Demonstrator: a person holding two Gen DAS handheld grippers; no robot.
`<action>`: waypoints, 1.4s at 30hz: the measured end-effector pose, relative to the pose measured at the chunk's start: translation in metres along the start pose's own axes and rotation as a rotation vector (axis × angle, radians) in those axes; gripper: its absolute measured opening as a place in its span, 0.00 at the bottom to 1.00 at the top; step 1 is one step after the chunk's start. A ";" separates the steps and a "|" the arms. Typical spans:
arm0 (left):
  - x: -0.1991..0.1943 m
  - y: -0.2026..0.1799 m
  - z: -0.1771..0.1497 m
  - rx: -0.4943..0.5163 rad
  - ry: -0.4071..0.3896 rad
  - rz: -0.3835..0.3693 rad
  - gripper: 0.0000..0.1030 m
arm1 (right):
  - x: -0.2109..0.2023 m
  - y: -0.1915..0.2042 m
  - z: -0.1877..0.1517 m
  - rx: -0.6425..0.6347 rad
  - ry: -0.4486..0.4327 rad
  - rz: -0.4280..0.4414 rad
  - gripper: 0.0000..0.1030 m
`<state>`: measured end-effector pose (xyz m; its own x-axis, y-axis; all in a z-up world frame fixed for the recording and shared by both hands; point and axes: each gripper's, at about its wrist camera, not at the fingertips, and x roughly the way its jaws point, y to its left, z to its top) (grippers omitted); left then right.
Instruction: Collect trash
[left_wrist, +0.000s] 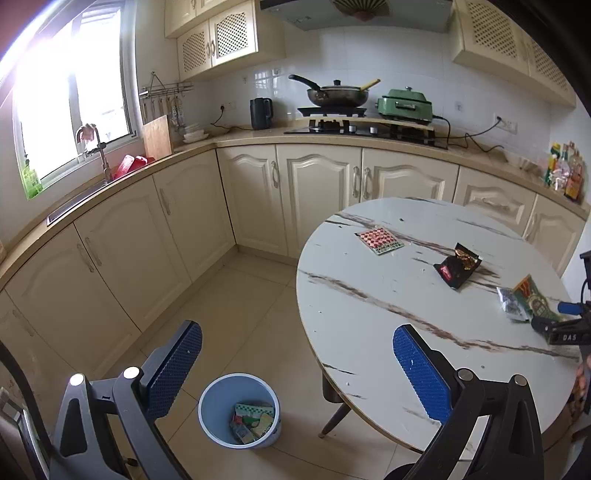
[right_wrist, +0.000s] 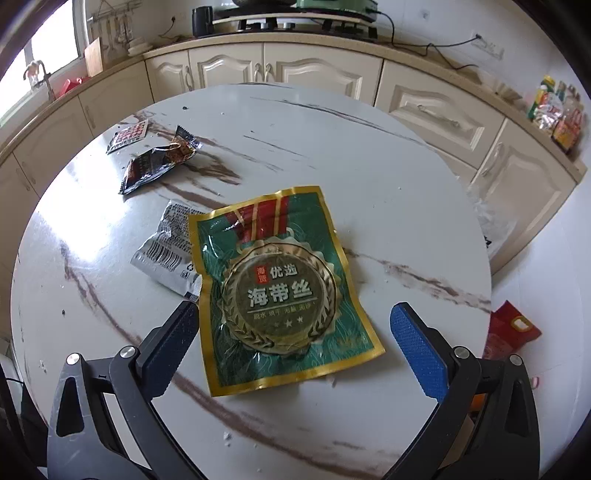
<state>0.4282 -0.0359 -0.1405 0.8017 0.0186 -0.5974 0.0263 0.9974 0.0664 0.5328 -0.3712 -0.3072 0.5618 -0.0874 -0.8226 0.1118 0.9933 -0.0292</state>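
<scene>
Lying on one round table, four wrappers, both claws wide, empty

A green packet with gold edge lies flat on the table, partly over a silver wrapper. A crumpled black wrapper and a red checked packet lie further away. The blue bin on the floor holds some wrappers.

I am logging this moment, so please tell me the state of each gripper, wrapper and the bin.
Left gripper: open, empty.
Right gripper: open around the green packet.
Green packet: flat on the table.
Silver wrapper: partly under it.
Black wrapper: crumpled, torn open.
Bin: upright, holding trash.
</scene>
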 end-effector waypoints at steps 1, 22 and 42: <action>0.004 -0.003 0.004 0.006 0.003 -0.003 0.99 | 0.003 -0.003 0.003 0.005 0.002 0.010 1.00; 0.025 -0.024 -0.009 0.045 0.034 -0.040 0.99 | 0.001 -0.005 0.005 -0.016 -0.071 0.065 0.62; 0.064 -0.055 0.014 0.092 0.119 -0.183 0.99 | -0.012 -0.022 -0.003 0.060 -0.142 0.113 0.24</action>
<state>0.4862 -0.0910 -0.1711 0.7030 -0.1483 -0.6956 0.2230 0.9747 0.0175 0.5213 -0.3917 -0.2986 0.6830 0.0102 -0.7304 0.0883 0.9914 0.0964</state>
